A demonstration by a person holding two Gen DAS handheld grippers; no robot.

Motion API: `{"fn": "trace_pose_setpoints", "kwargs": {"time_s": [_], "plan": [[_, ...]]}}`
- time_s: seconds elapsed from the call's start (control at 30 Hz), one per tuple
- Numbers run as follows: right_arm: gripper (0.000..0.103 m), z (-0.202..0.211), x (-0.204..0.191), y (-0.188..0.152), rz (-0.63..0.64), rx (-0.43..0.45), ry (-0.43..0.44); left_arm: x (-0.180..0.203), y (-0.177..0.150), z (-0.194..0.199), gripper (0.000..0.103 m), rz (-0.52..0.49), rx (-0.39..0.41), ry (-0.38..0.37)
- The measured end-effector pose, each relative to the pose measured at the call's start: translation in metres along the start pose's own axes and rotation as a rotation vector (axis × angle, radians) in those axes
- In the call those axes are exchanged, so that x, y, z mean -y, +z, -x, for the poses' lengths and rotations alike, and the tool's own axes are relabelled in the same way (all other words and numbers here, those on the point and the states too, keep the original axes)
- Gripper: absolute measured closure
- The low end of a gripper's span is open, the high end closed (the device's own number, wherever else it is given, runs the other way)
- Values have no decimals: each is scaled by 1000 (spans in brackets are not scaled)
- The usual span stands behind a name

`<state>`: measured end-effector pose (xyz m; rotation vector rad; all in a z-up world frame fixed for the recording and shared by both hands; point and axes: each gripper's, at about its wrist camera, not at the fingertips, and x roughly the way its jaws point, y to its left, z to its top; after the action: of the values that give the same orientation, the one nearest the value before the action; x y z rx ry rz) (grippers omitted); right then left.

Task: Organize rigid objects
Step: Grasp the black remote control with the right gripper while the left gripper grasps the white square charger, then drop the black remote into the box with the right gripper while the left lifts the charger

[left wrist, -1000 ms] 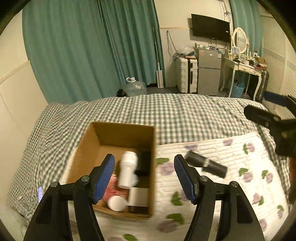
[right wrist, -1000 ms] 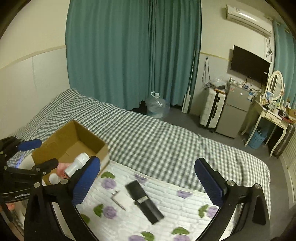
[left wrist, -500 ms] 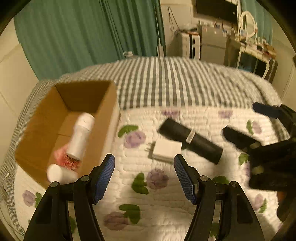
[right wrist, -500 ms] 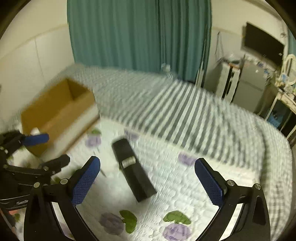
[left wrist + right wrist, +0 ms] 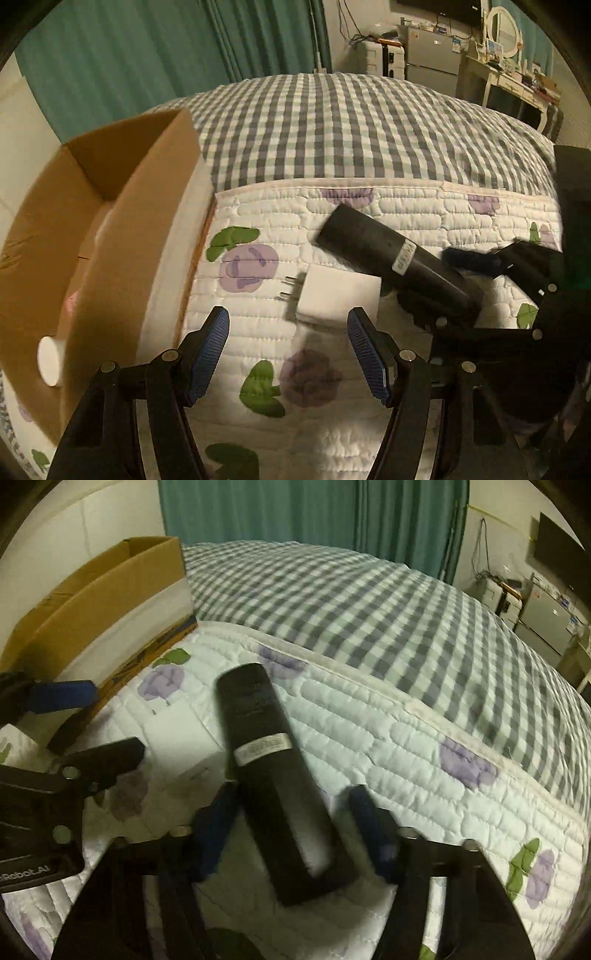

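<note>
Jaws of both grippers stand wide, nothing held. Within the last second both have dropped from a high view over the bed to just above the quilt (image 5: 369, 424). Right gripper (image 5: 291, 834) now straddles the near end of the black box (image 5: 269, 775); left gripper (image 5: 288, 354) sits just short of the white charger (image 5: 338, 295), which touches that box. Cardboard box (image 5: 122, 229) with bottles is beside them. Grasps look imminent.
</note>
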<state>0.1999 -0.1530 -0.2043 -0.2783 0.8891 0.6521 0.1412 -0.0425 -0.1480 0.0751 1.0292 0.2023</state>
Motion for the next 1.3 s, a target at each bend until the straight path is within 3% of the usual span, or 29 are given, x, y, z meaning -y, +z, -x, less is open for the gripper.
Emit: {"fn": "trace_pose_setpoints", "kwargs": {"time_s": [0.23, 0.47, 0.7, 0.77, 0.97, 1.17, 1.27, 1.3], "plan": [[58, 34, 30, 6, -100, 115, -92, 8, 5, -8, 34, -24, -19, -45], [58, 39, 44, 0, -152, 81, -86, 25, 14, -26, 34, -90, -68, -98], [59, 37, 46, 1, -160, 72, -86, 41, 21, -44, 36, -154, -105, -55], [59, 39, 45, 0, -160, 71, -95, 40, 22, -42, 43, -152, -94, -60], [61, 63, 43, 1, -162, 84, -133, 34, 23, -22, 44, -132, -66, -76], [64, 96, 30, 8, -137, 82, -198, 30, 30, 26, 44, -120, 16, -108], [79, 118, 18, 12, -130, 99, -220, 21, 41, 51, 44, -123, 69, -120], [89, 124, 13, 14, -124, 96, -236, 17, 43, 58, 44, -121, 82, -125]]}}
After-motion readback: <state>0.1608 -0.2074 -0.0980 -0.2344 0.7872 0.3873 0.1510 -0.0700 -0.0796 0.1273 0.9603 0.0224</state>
